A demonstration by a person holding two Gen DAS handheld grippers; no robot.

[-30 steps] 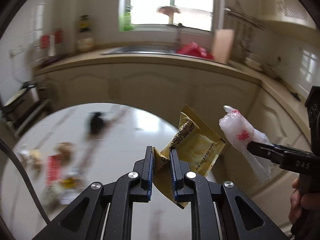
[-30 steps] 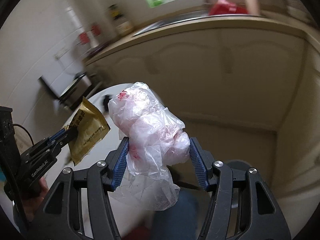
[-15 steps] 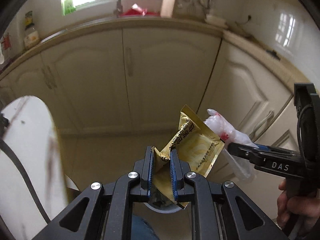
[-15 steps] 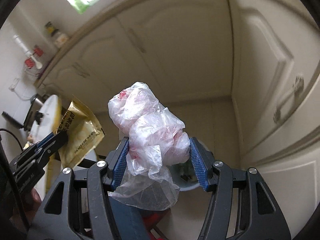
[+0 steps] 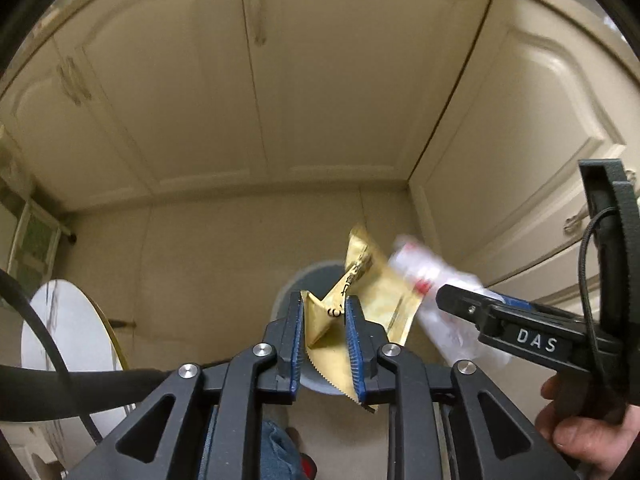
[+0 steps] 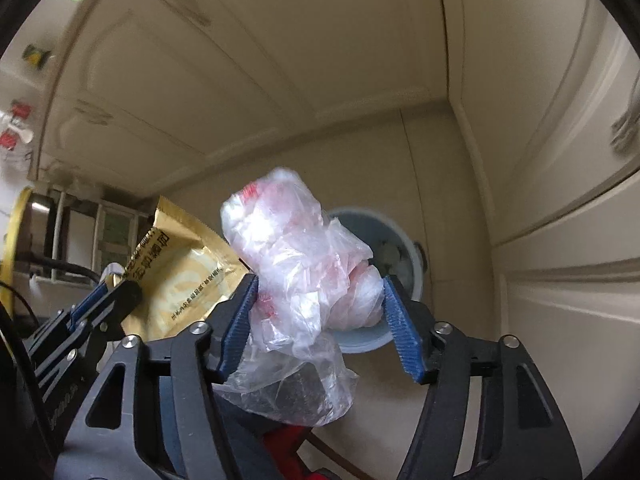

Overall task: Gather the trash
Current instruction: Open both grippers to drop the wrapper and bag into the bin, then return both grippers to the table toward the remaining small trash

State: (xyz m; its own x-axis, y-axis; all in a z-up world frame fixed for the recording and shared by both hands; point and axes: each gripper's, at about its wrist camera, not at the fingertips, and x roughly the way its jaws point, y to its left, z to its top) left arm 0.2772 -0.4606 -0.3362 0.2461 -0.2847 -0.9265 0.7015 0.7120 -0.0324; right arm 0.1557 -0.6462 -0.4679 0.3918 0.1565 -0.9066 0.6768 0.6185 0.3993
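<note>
The wrapper, light and creased, and the soft, slippery bag hang over the bin. Both the left tool and right tool are opening, trash loosening between them.

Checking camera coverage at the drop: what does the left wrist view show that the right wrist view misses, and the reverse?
Left wrist only: the white round table, a hand gripping the right gripper's handle, and denim low in frame.

Right wrist only: a metal rack by the wall and red items at far left.

Both: the gold wrapper between the left gripper's opening jaws, the crumpled plastic bag, the grey bin, cream cabinet doors.
</note>
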